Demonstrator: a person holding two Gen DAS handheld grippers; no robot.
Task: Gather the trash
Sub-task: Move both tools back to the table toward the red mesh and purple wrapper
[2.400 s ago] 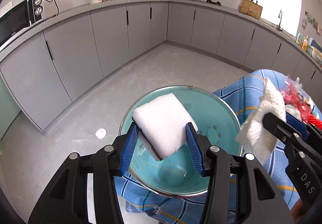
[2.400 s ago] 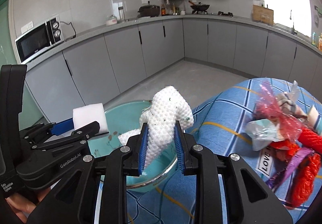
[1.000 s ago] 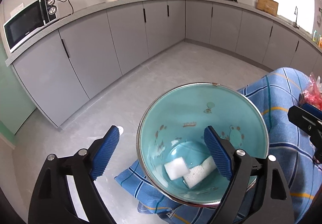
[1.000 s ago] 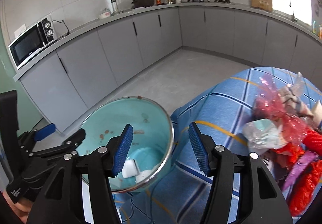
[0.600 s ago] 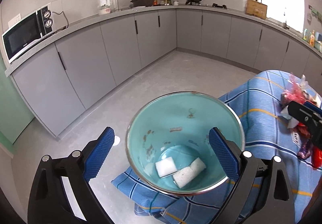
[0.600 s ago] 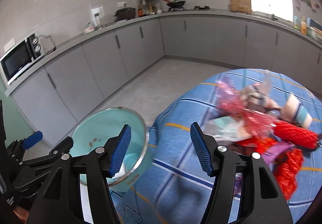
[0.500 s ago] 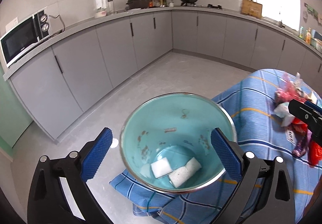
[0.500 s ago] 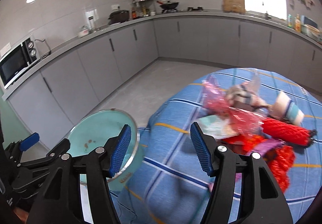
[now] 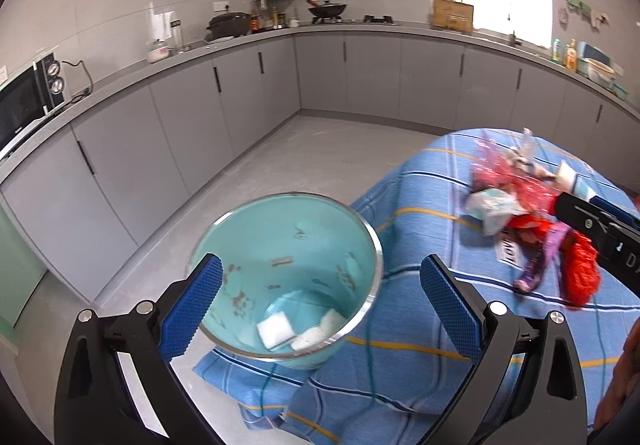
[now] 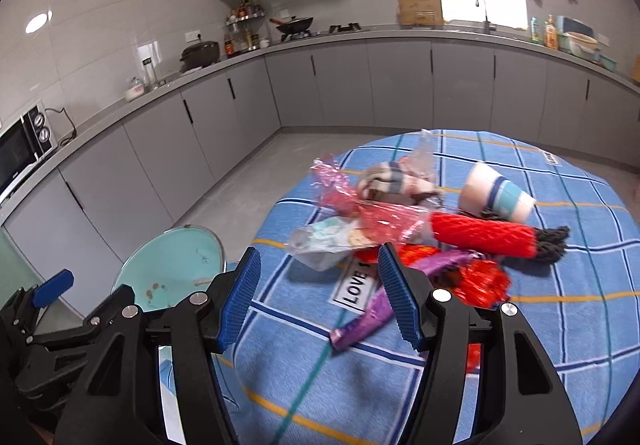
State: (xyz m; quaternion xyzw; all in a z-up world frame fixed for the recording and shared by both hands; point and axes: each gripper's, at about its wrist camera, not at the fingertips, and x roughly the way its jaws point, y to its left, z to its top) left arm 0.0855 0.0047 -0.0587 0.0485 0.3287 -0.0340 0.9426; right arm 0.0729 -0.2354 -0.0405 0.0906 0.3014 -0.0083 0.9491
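Note:
A teal bowl (image 9: 224, 245) with a steel rim stands at the table's left edge; it also shows in the right wrist view (image 10: 176, 253). A white sponge piece (image 9: 275, 330) and a crumpled white paper towel (image 9: 320, 329) lie in it. My left gripper (image 9: 316, 305) is open and empty, above and in front of the bowl. My right gripper (image 10: 318, 295) is open and empty, just short of a trash pile (image 10: 400, 221): pink plastic wrap, a clear bag, a red mesh roll (image 10: 482, 235), a purple wrapper (image 10: 366, 315).
The round table has a blue checked cloth (image 10: 520, 345). A striped paper cup (image 10: 494, 197) lies on its side behind the pile. A "LOVE" label (image 10: 356, 287) lies under the trash. Grey kitchen cabinets (image 9: 248, 101) line the room beyond an open floor.
Both grippers opened and dropped the sponge and the paper towel into the bowl. Both then drew back and swung right; the right gripper now faces the trash pile.

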